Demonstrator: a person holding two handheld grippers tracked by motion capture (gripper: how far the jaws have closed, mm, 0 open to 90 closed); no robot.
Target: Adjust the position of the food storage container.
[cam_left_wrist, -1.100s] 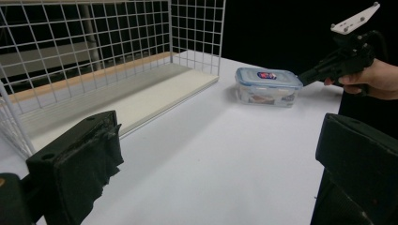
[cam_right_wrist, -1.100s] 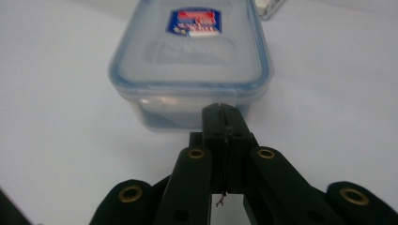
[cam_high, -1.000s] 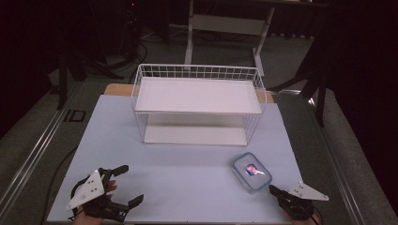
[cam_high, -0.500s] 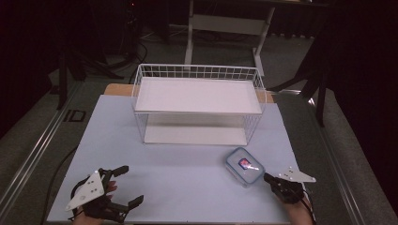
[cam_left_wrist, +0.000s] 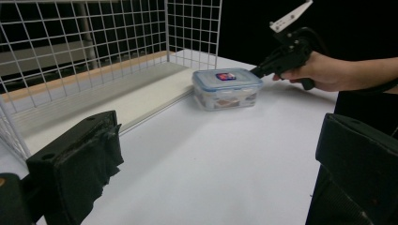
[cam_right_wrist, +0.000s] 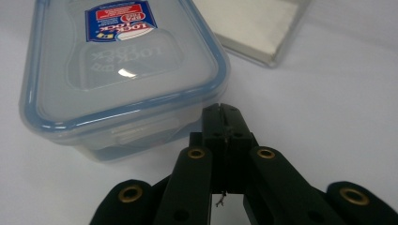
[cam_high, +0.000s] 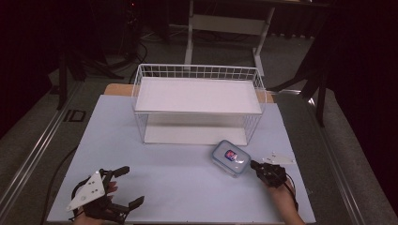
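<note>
At the near left corner of the table (cam_high: 187,187) I have my left gripper (cam_high: 126,186) resting low, its jaws spread wide apart with nothing between them. Moving right, the white wire basket (cam_high: 197,77) stands at the middle of the far side, with a white shelf board on top and another flat board underneath; I see nothing stored on either. Just in front of its right corner sits the lidded plastic box (cam_high: 230,158), clear with a blue rim and a red and blue label on the lid. Farthest right, my right gripper (cam_high: 254,164) has its jaws pressed together, their tips right at the box's near side, gripping nothing.

From the left gripper view I can make out pale and brownish contents through the box's wall, possibly food, though I cannot say what. From the right gripper view I read the lid's clasp flap and the closed tips seemingly touching the box just beside it.
</note>
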